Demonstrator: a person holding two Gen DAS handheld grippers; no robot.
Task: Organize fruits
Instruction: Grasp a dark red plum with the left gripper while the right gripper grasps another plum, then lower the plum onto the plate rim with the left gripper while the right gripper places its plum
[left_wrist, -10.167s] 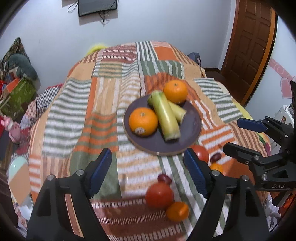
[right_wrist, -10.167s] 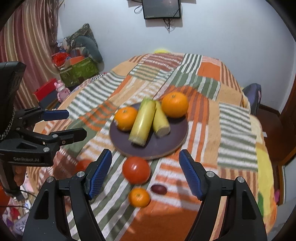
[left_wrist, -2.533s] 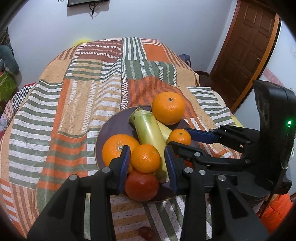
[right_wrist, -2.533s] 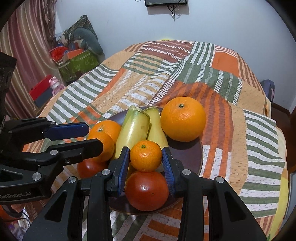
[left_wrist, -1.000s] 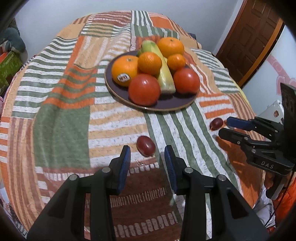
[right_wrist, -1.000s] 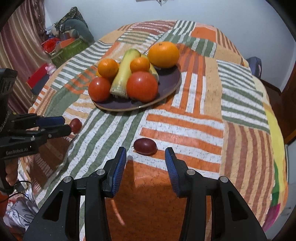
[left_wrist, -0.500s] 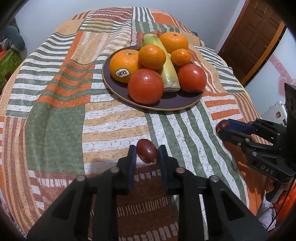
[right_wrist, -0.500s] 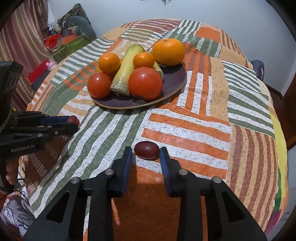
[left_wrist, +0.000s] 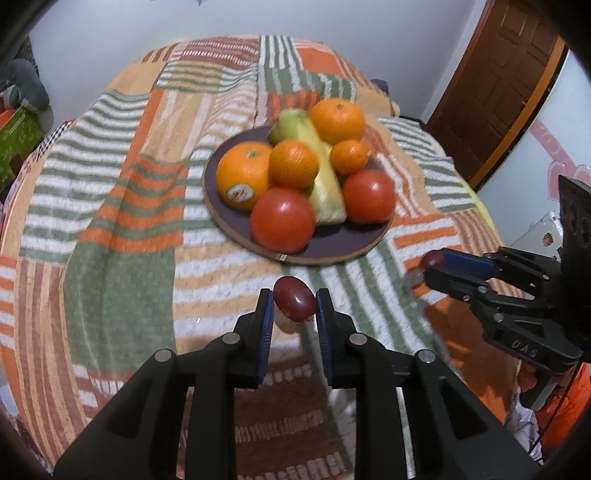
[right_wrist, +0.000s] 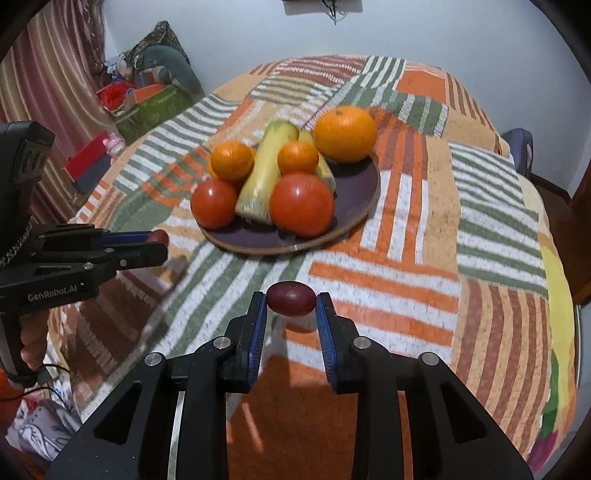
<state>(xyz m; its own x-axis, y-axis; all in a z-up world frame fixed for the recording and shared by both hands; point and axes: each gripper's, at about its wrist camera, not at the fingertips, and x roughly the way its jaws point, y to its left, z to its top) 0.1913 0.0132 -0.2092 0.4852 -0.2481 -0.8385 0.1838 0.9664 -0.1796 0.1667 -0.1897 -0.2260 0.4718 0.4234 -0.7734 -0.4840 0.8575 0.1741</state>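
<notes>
Dark red and glossy, one small oval fruit (left_wrist: 294, 303) sits pinched between the blue pads of the left gripper (left_wrist: 294, 317), its twin (right_wrist: 291, 298) likewise clamped across its long axis by the right gripper (right_wrist: 291, 314); both are lifted just above the striped blanket (right_wrist: 406, 229), short of the plate (right_wrist: 364, 192). They look light, smooth-skinned and probably soft, so a gentle squeeze at the widest part suits them. The plate already carries oranges, tomatoes and pale green-yellow stalks.

pale blue-white painted wall (left_wrist: 110, 33) at 12 o'clock | brown panelled wooden door (left_wrist: 506, 74) at 2 o'clock | red-striped curtain (right_wrist: 48, 74) at 10 o'clock
</notes>
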